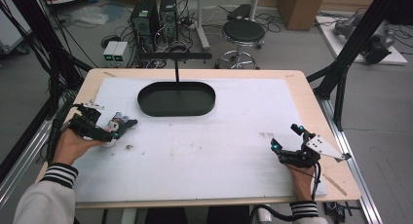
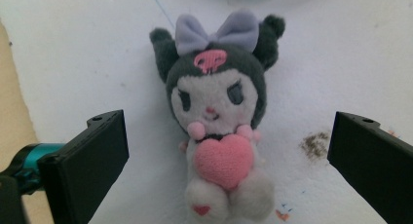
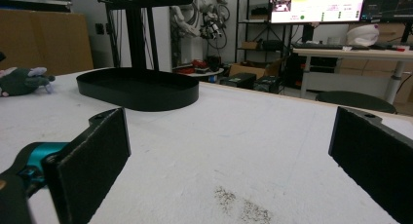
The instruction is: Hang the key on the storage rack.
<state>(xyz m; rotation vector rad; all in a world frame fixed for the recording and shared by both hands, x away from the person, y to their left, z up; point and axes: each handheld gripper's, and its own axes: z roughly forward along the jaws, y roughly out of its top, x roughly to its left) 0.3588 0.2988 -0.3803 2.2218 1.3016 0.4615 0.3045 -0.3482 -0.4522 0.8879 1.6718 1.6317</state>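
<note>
The left gripper hovers near the tabletop's left edge, jaws spread wide on either side of a plush toy lying face-up on the white mat, touching neither jaw. The right gripper rests by the right edge, jaws also spread, nothing between them. A black oval tray sits toward the far edge, with bare mat between both grippers.

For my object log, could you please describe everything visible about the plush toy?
The plush toy is soft fabric: dark grey hood with ears, lilac bow, pink skull mark, white face and body, holding a pink heart. It lies face up on the white table cover, between the open jaws of the left tool, apparently untouched.
</note>
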